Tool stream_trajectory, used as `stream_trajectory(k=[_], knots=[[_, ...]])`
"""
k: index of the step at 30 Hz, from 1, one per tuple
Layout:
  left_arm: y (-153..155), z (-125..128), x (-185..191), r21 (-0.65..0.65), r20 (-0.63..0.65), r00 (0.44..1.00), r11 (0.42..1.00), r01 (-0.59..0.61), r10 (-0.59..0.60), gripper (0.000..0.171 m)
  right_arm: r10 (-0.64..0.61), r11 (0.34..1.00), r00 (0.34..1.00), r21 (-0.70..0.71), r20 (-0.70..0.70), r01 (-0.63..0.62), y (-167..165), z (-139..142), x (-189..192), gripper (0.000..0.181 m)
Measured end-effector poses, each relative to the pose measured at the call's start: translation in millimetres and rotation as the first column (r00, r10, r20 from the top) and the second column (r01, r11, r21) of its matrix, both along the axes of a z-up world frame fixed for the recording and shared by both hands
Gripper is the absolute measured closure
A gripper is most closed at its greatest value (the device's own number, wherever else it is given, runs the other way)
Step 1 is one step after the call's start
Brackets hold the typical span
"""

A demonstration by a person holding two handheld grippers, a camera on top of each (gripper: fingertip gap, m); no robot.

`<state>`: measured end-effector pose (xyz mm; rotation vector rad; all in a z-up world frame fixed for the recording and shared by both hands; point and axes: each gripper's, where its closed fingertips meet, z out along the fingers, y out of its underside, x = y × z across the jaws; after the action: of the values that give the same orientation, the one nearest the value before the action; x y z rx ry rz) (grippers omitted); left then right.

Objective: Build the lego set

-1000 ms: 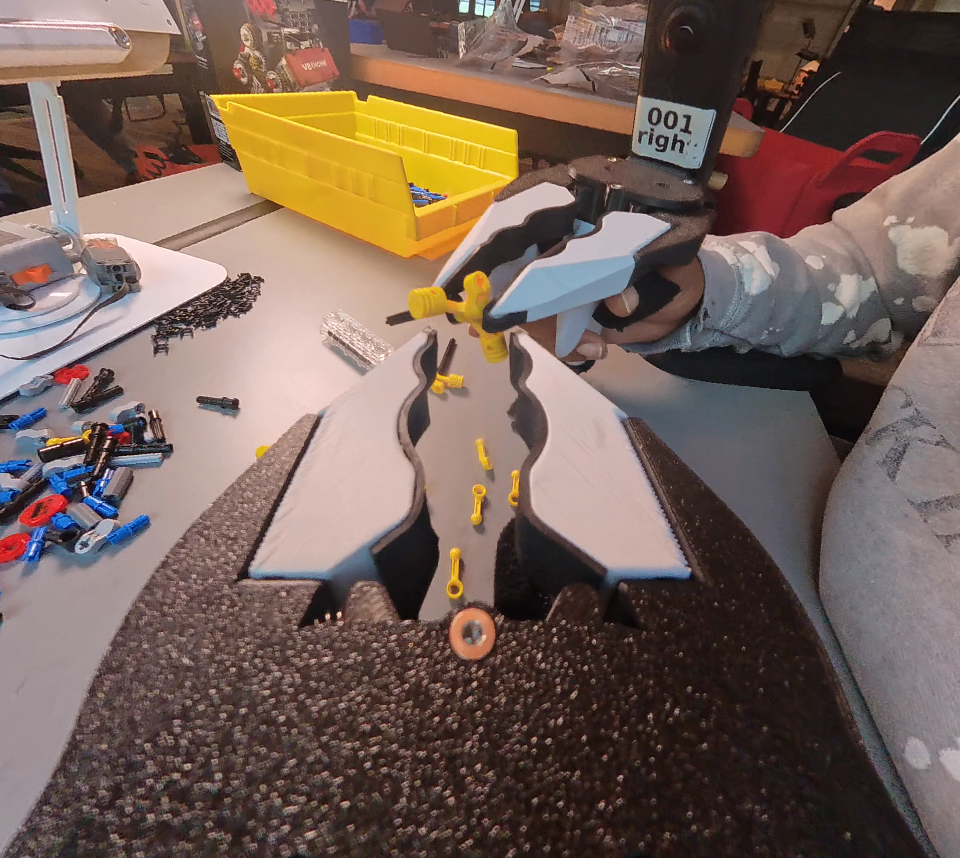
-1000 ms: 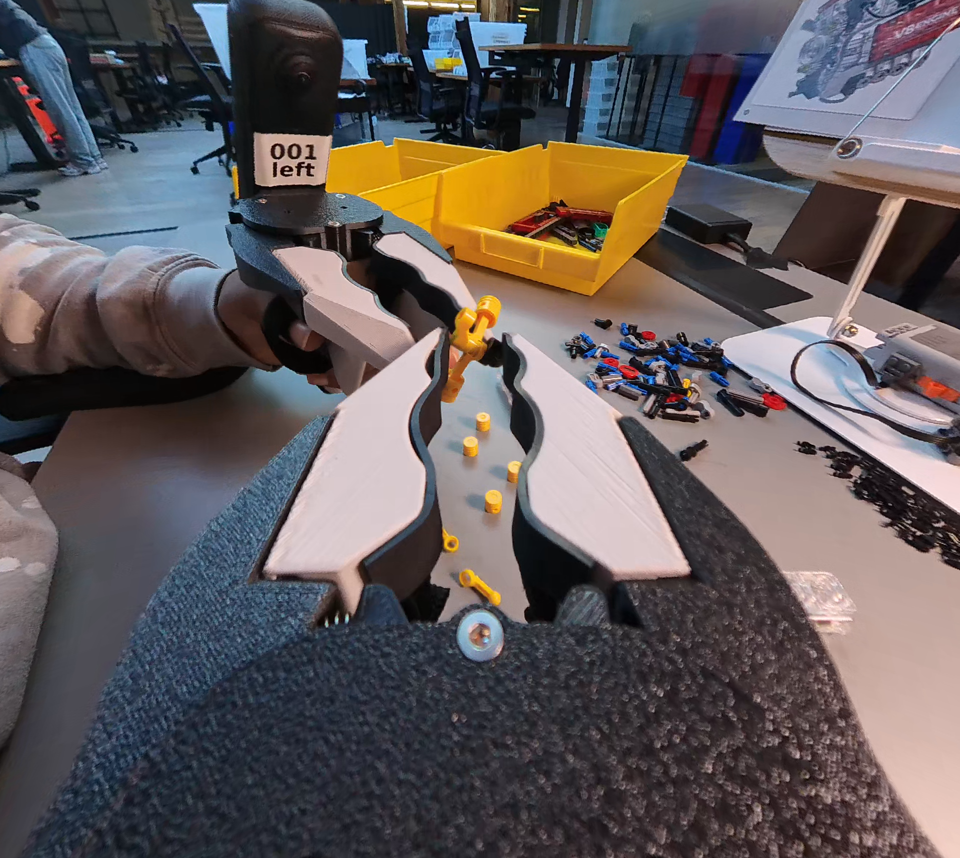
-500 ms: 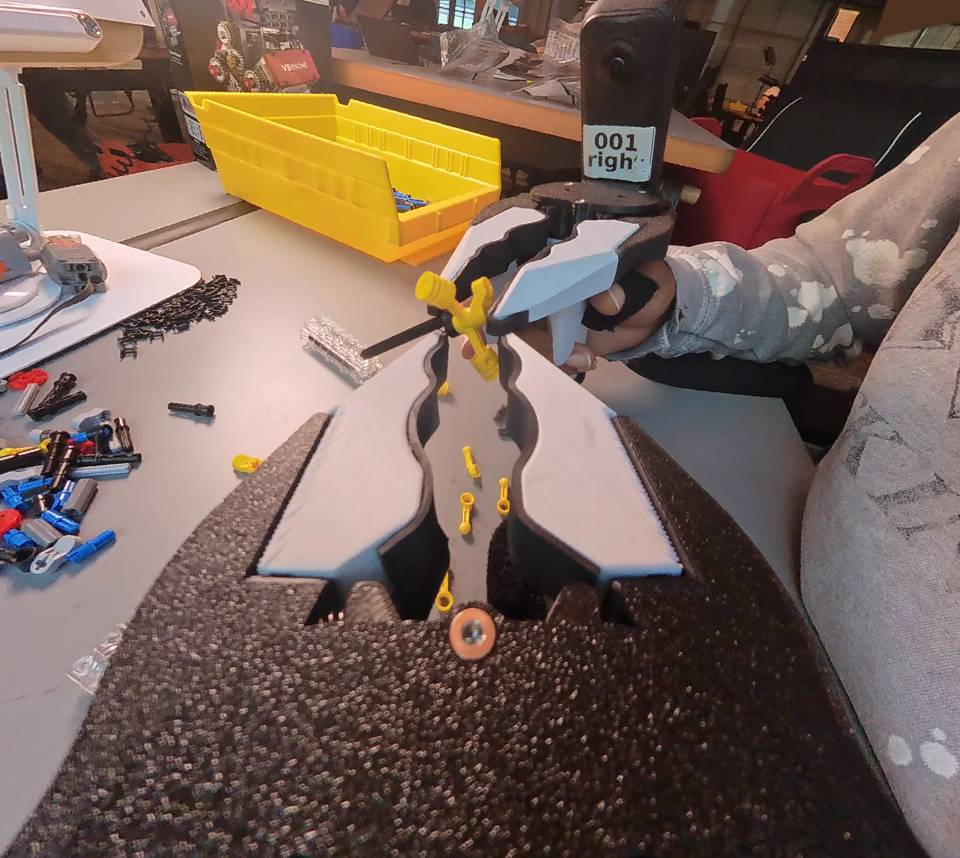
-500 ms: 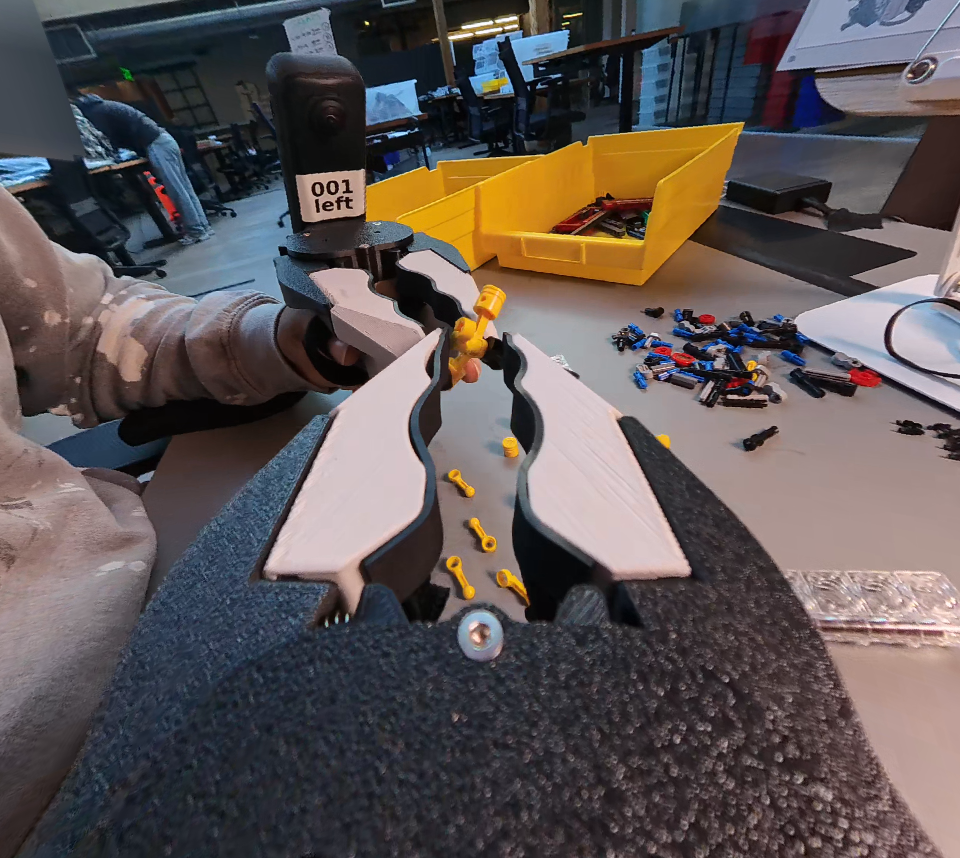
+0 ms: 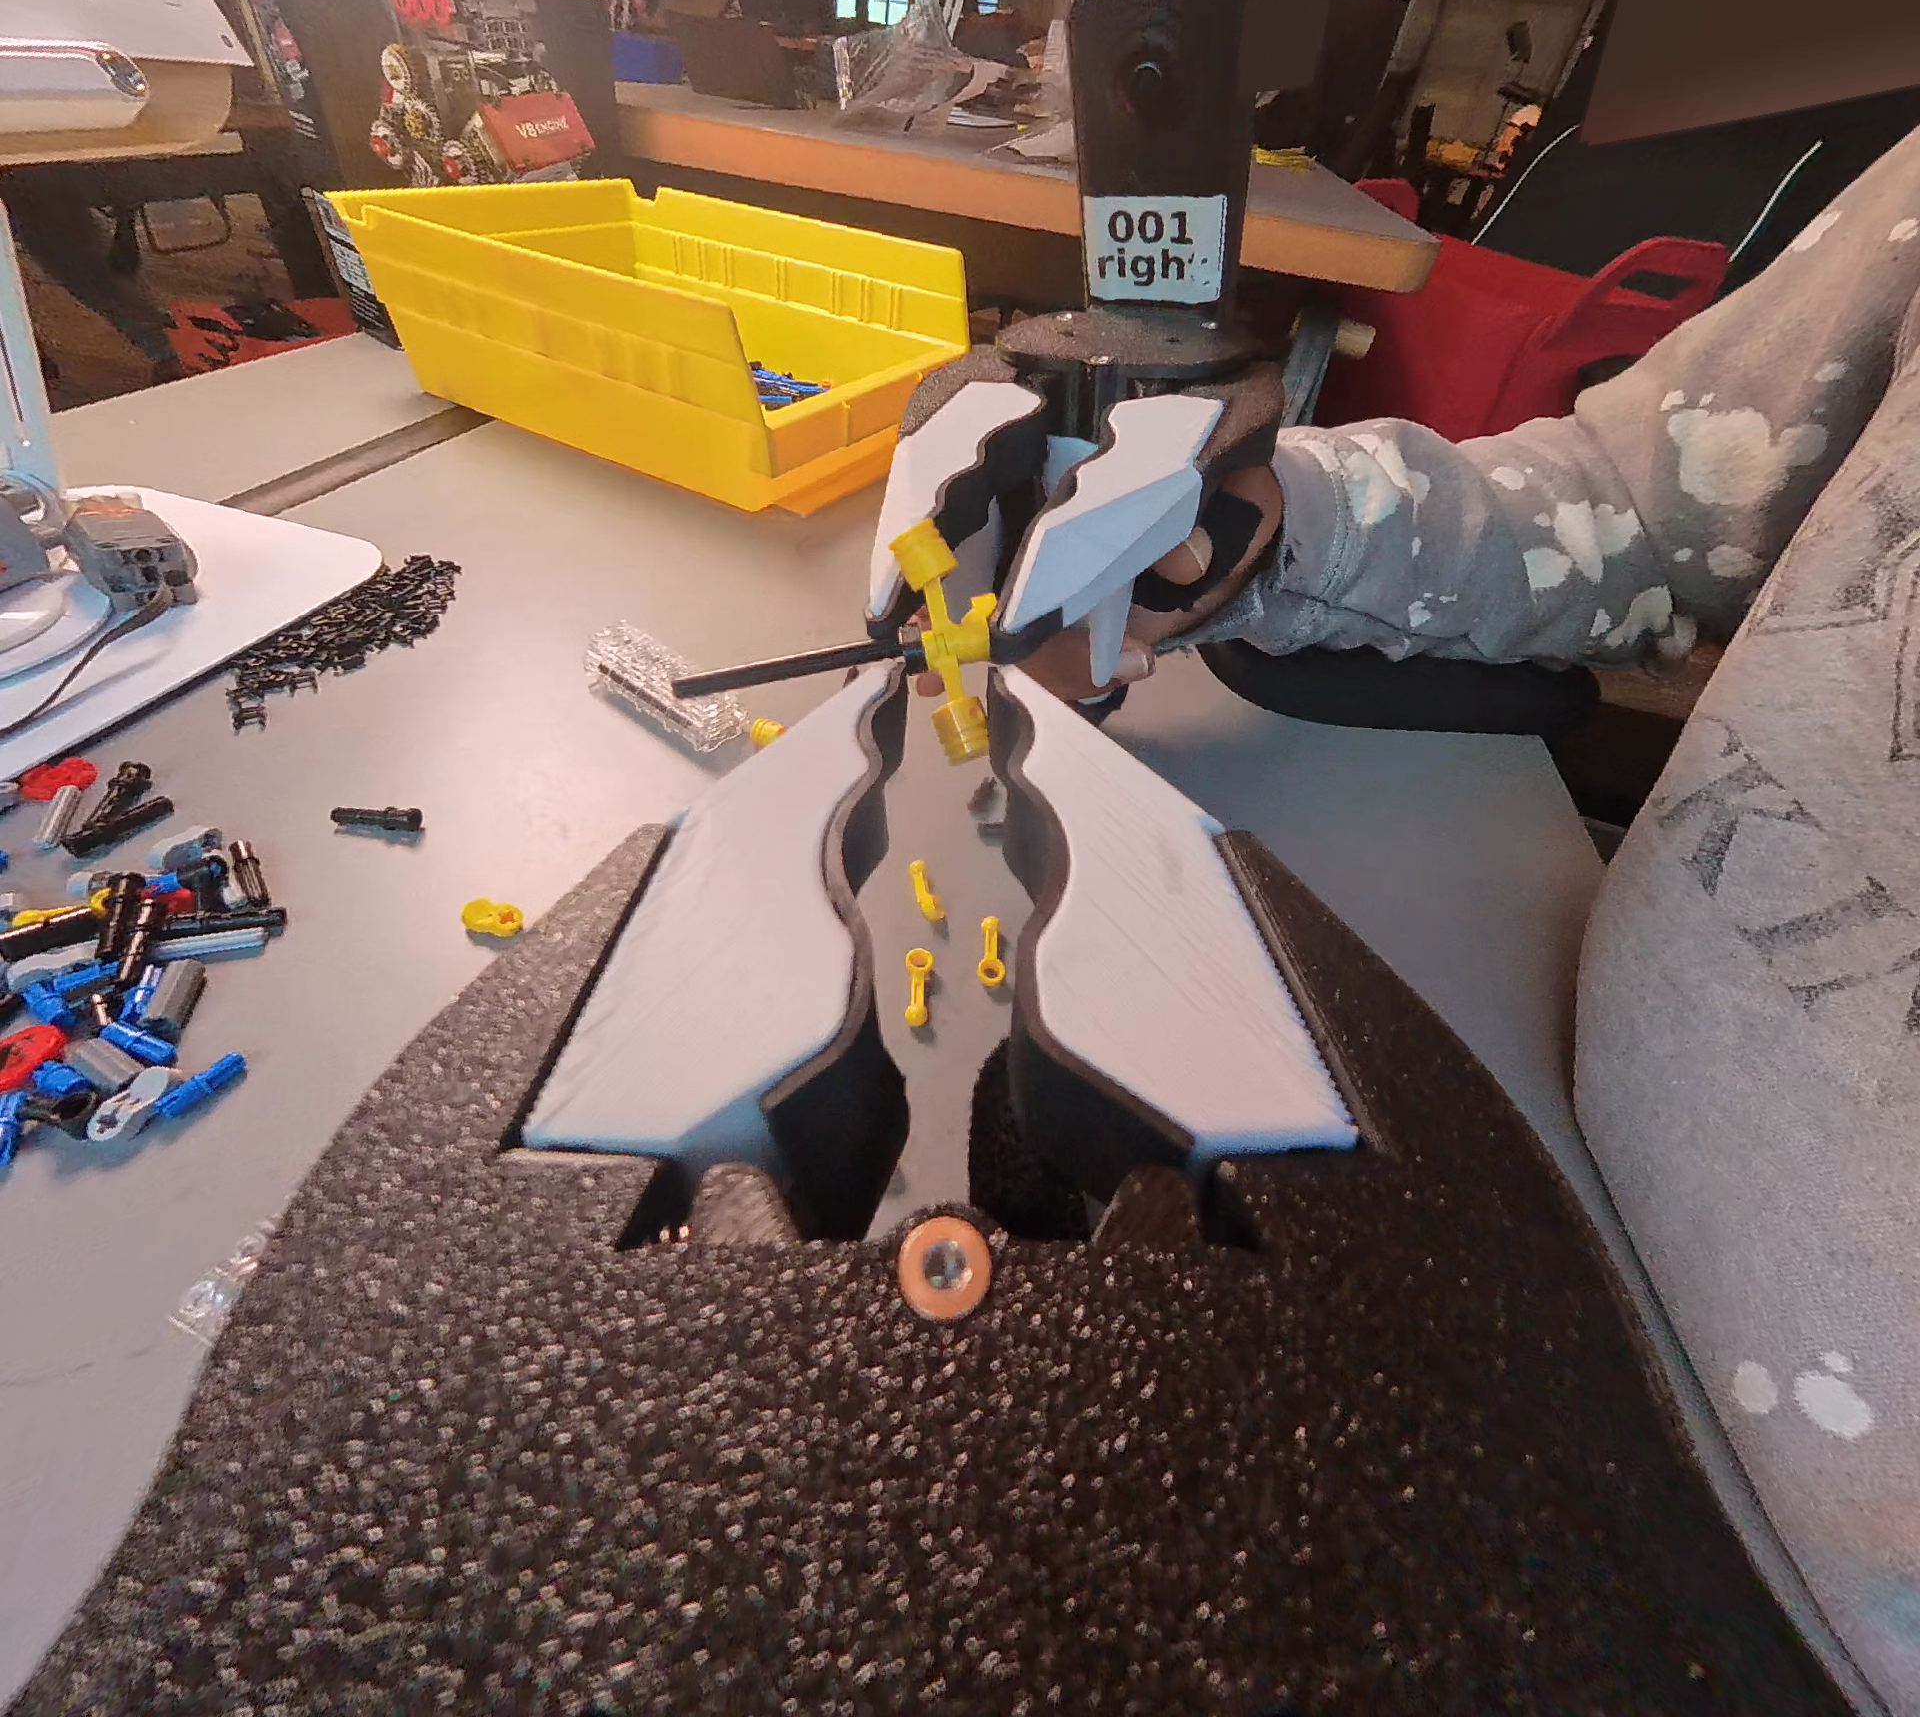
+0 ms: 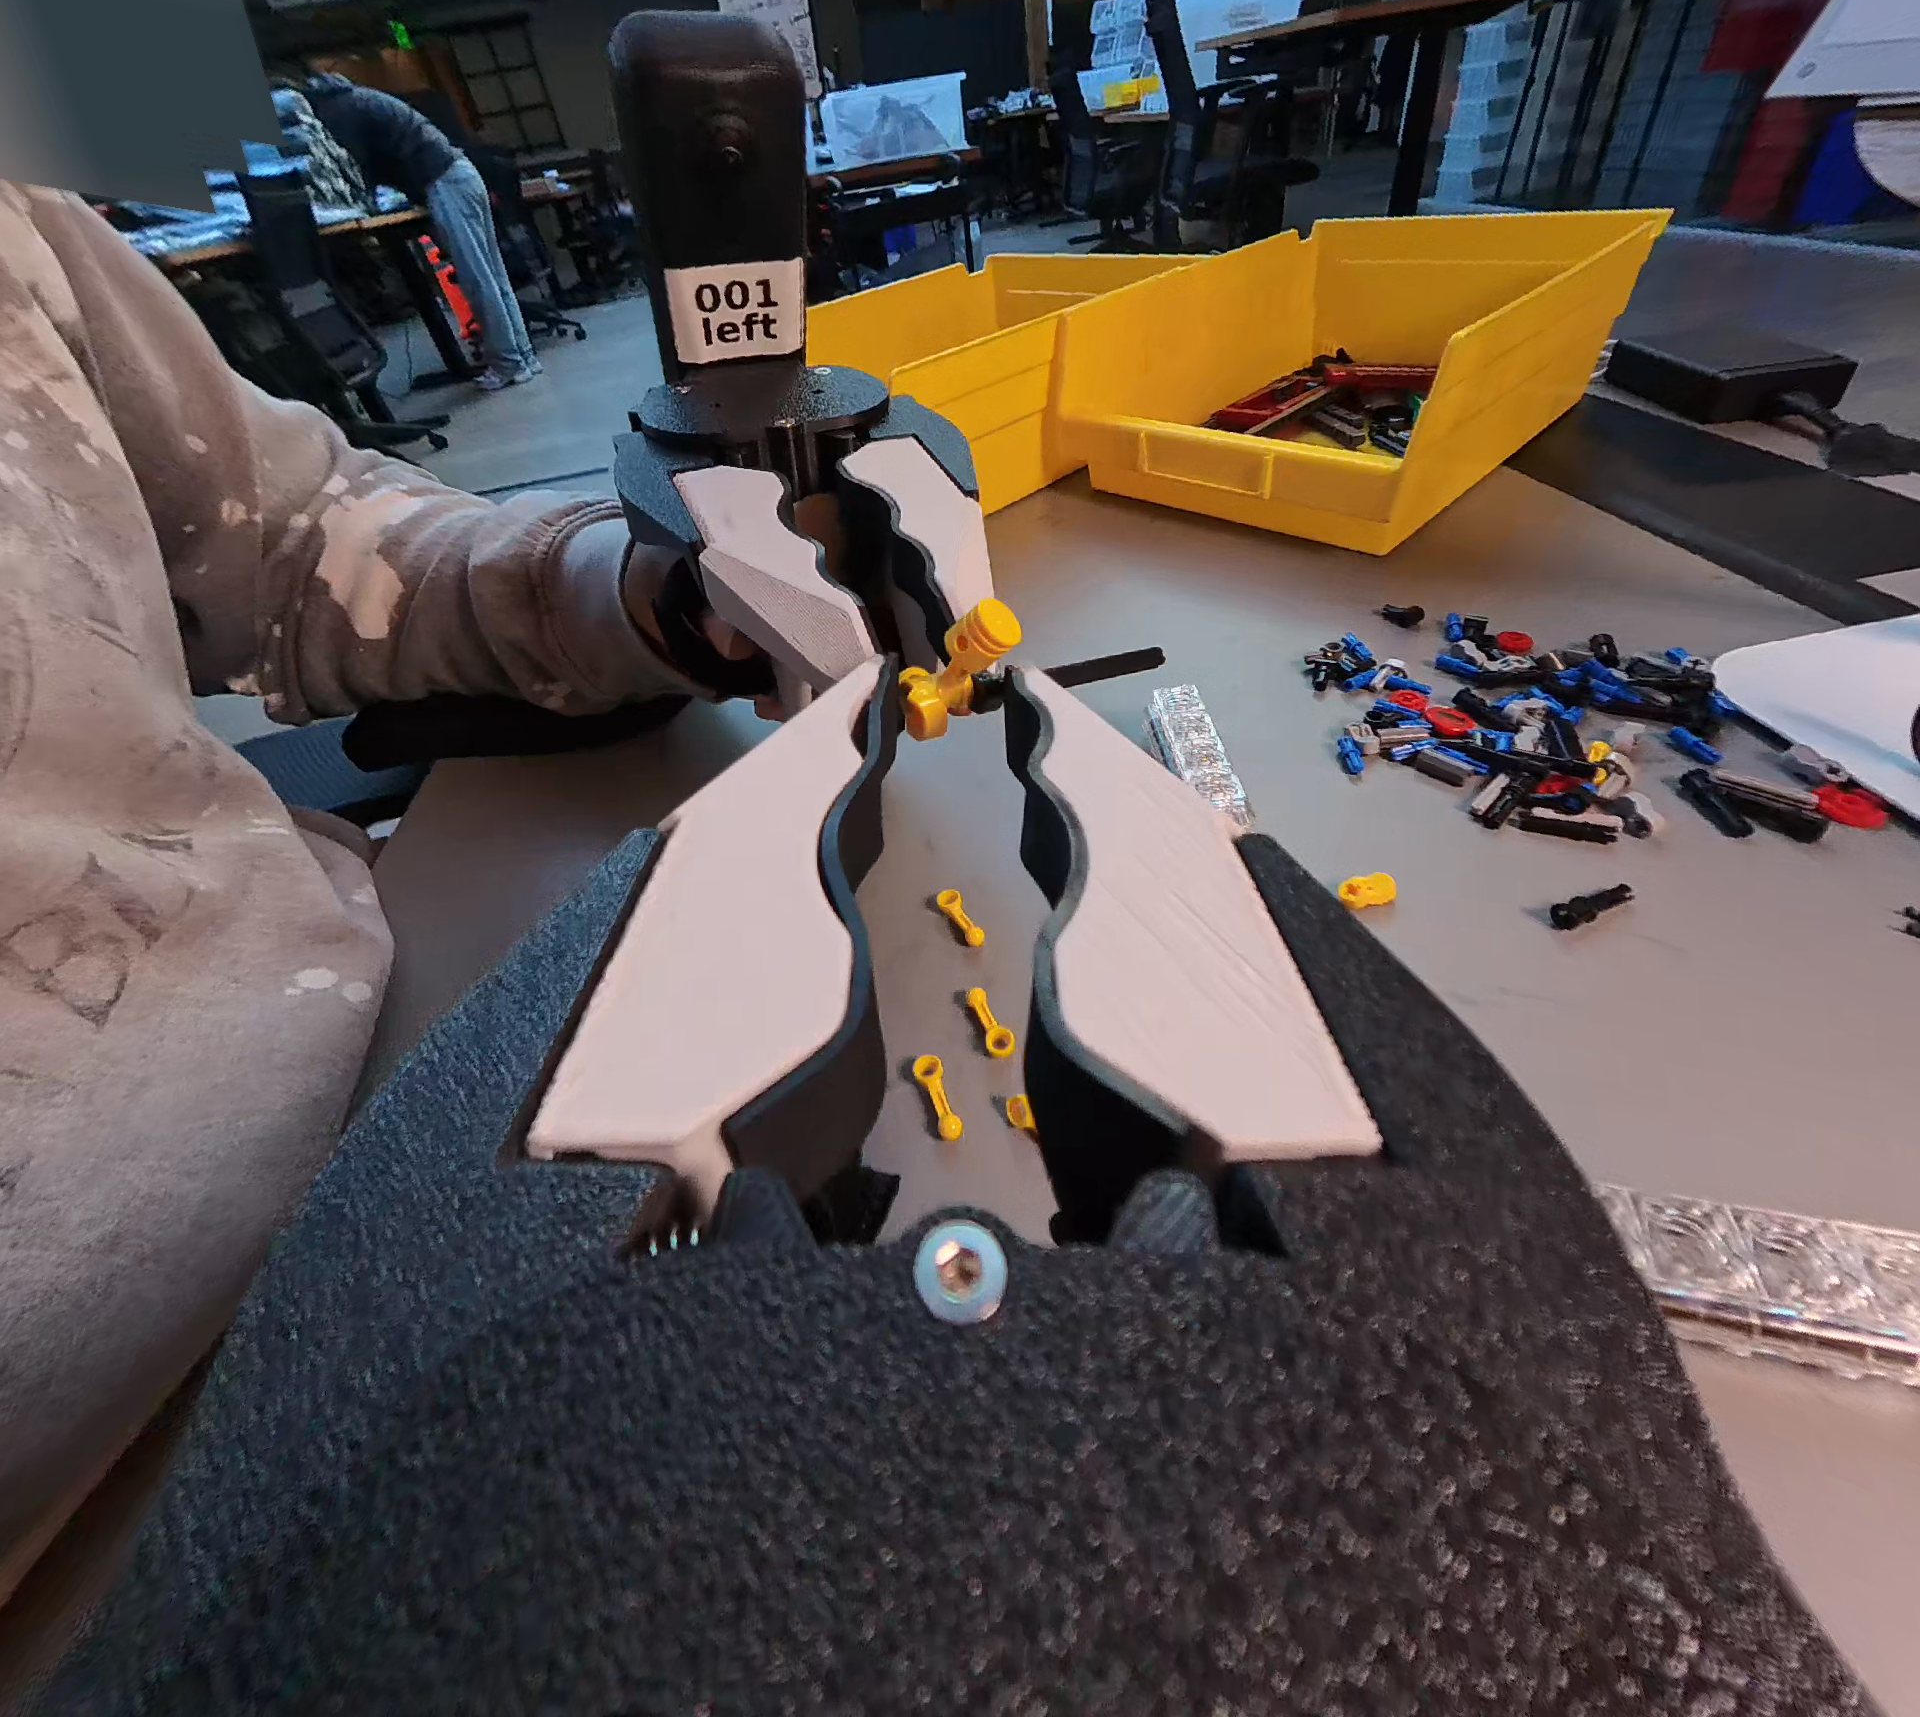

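A yellow piston assembly on a black axle hangs in the air above the grey table. One piston points up and one points down. My left gripper and my right gripper meet tip to tip around it, and both are closed narrowly on it. In the right wrist view the assembly sits between my right gripper's tips. There the left gripper faces me and the axle sticks out to the right. A hand in a mottled sleeve holds each gripper.
Small yellow rods lie on the table below the grippers. To the left lie a pile of coloured parts, black pins, a clear bag, a white base and yellow bins before a box. The grippers are tip to tip, or close to it.
The piston assembly has turned, so its pistons now point up and down. More of the black axle shows out to the side. Both grippers stay closed tip to tip.
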<state>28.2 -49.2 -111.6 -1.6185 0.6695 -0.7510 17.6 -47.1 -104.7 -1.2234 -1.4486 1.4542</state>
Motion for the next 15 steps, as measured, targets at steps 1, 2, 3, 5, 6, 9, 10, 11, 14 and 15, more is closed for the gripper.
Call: stream_trajectory(k=[1, 2, 3, 5, 6, 9, 10, 11, 14, 15], knots=[[-0.8, 0.0, 0.7, -0.004, 0.005, 1.000, 1.000, 0.007, -0.007, 0.157, 0.007, 1.000, 1.000, 0.022, 0.001, -0.007, -0.8, 0.1, 1.2, 0.161], [-1.7, 0.5, 1.2, -0.008, 0.014, 1.000, 1.000, 0.015, -0.015, 0.158, 0.022, 0.999, 1.000, 0.046, 0.001, -0.022, -2.6, 0.4, 3.2, 0.161], [-3.2, 1.7, 1.6, -0.016, 0.032, 0.999, 0.999, 0.029, -0.029, 0.159, 0.044, 0.996, 0.999, 0.072, 0.000, -0.043, -5.1, 0.8, 5.8, 0.158], [-8.0, 4.8, 2.9, -0.054, 0.098, 0.992, 0.995, 0.082, -0.076, 0.159, 0.069, 0.990, 0.998, 0.123, 0.001, -0.068, -7.2, 0.8, 10.4, 0.155], [-8.9, 7.4, 2.3, -0.070, 0.139, 0.986, 0.993, 0.097, -0.087, 0.159, 0.079, 0.987, 0.997, 0.144, 0.007, -0.079, -7.8, -0.4, 11.9, 0.155], [-16.4, 15.0, 4.8, -0.127, 0.276, 0.948, 0.972, 0.200, -0.159, 0.159, 0.106, 0.971, 0.994, 0.213, 0.012, -0.106, -11.1, -3.6, 16.0, 0.151], [-19.4, 17.1, 6.5, -0.152, 0.326, 0.927, 0.958, 0.243, -0.184, 0.159, 0.094, 0.964, 0.996, 0.250, -0.002, -0.090, -9.7, -2.1, 16.2, 0.150], [-21.2, 18.5, 7.8, -0.173, 0.371, 0.907, 0.945, 0.277, -0.198, 0.159, 0.084, 0.955, 0.996, 0.287, -0.017, -0.076, -9.1, -0.4, 16.4, 0.149], [-25.6, 21.3, 11.9, -0.217, 0.469, 0.854, 0.908, 0.357, -0.224, 0.159, 0.079, 0.923, 0.996, 0.379, -0.031, -0.061, -13.2, 0.7, 16.3, 0.146], [-26.0, 20.6, 13.4, -0.231, 0.485, 0.845, 0.899, 0.372, -0.225, 0.159, 0.077, 0.915, 0.996, 0.401, -0.037, -0.056, -15.2, 1.0, 15.5, 0.148]])
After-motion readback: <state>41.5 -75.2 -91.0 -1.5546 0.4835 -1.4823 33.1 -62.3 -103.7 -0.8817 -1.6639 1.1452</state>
